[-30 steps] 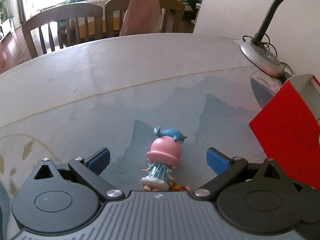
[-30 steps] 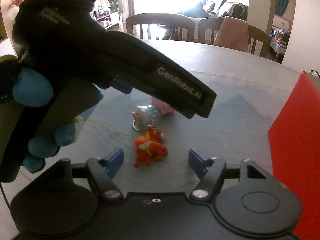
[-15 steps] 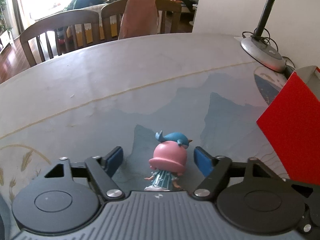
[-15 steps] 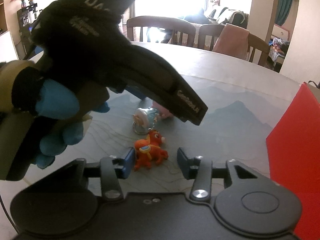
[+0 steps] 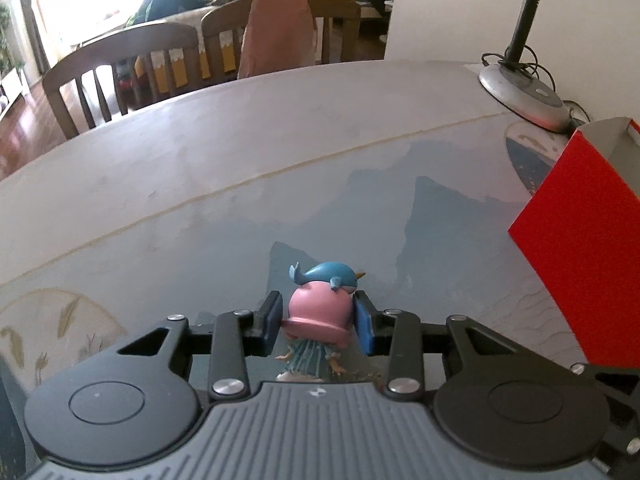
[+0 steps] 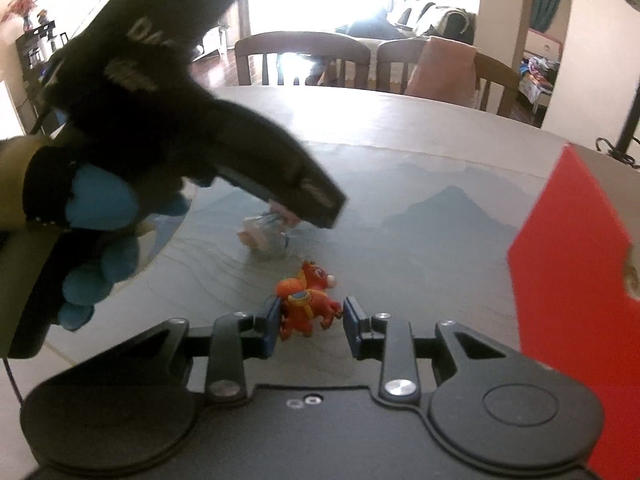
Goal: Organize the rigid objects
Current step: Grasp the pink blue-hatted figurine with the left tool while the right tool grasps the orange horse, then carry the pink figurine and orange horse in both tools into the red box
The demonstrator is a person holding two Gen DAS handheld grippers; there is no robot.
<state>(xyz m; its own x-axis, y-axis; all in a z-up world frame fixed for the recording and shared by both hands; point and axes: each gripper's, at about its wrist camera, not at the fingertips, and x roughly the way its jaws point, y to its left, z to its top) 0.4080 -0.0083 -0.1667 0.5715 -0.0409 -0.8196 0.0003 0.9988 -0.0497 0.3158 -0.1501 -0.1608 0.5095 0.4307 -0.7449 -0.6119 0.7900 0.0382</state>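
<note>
A small figure with a pink hat and a blue whale on top (image 5: 320,312) sits between the fingers of my left gripper (image 5: 319,322), whose blue pads press both sides of the hat. In the right wrist view the same figure (image 6: 266,236) shows blurred under the left gripper's black body. An orange toy horse (image 6: 308,306) lies on the table between the fingers of my right gripper (image 6: 310,322). The left pad touches it; a small gap shows at the right pad. A red box (image 6: 576,292) stands at the right, also in the left wrist view (image 5: 584,248).
The table (image 5: 200,200) has a pale cloth with a blue mountain print. A desk lamp base (image 5: 524,94) with cables stands at the far right. Wooden chairs (image 5: 132,68) stand behind the far edge, one with a pink cloth (image 5: 280,32).
Both grippers have closed in from wide open. The left has shut on the pink-hat figure and tilted it up. The right has narrowed around the orange horse and moved closer to it.
</note>
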